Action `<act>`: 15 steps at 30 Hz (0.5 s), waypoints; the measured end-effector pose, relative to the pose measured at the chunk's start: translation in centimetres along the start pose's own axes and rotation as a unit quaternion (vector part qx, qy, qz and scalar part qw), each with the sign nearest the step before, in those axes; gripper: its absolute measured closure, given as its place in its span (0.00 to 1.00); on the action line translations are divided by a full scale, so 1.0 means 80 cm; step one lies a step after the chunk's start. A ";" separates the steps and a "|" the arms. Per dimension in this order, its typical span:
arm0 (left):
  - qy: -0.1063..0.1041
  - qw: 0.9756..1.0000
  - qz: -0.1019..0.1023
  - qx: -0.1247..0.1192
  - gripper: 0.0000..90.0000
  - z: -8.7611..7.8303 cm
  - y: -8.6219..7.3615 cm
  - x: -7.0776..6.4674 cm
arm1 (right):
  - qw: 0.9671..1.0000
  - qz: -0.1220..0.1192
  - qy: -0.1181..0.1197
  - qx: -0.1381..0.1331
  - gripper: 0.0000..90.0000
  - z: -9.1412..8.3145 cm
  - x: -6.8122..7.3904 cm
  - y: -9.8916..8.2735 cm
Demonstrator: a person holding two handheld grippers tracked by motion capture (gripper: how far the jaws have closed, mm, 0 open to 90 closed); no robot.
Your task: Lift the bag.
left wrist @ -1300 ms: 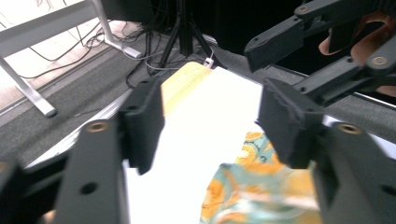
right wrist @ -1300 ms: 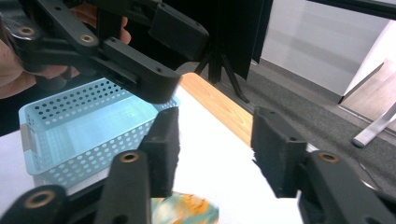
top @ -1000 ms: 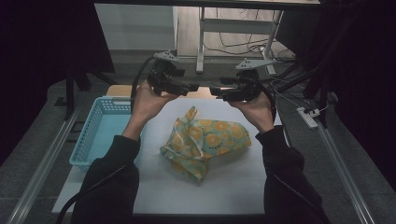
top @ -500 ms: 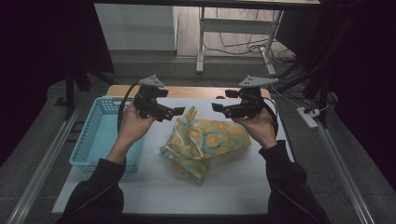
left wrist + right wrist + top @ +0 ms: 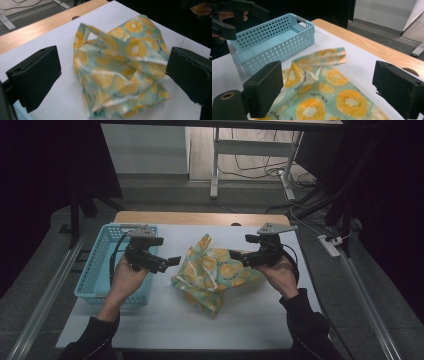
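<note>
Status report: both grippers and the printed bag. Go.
Left gripper and right gripper open, jaws just widened, nothing between fingers. Orange-print bag crumpled on table, untouched. Blue basket beside it, no obstruction.

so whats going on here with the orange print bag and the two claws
A person holds a claw in each hand over a white table. A crumpled cloth bag printed with orange slices lies loose in the middle. The left claw and the right claw flank it, both with jaws that have just been opening and nothing between them. Neither is gripping the bag. A light blue basket stands at the table's left side, beside the left hand.
</note>
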State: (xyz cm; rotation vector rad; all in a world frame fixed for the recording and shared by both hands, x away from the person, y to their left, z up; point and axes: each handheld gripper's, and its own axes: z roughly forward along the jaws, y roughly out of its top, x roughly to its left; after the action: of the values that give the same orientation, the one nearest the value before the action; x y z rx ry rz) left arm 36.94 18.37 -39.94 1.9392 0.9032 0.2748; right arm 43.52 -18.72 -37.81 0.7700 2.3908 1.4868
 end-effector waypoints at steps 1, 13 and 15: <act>0.001 1.000 -0.001 0.000 0.00 -0.002 -0.005 -0.001 | 1.000 0.001 0.000 0.001 0.11 -0.001 0.001 -0.003; 0.013 1.000 -0.006 0.008 0.00 -0.019 -0.061 -0.015 | 1.000 -0.003 0.005 0.017 0.08 -0.015 0.018 -0.049; 0.013 1.000 -0.010 0.008 0.00 -0.023 -0.070 -0.017 | 1.000 -0.004 0.005 0.021 0.08 -0.019 0.020 -0.057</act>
State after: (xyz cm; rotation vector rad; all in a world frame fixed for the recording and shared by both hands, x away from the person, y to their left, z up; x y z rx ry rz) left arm 32.33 20.24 -43.39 1.9447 0.9426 0.2822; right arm 40.11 -20.62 -40.97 0.7634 2.4375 1.4453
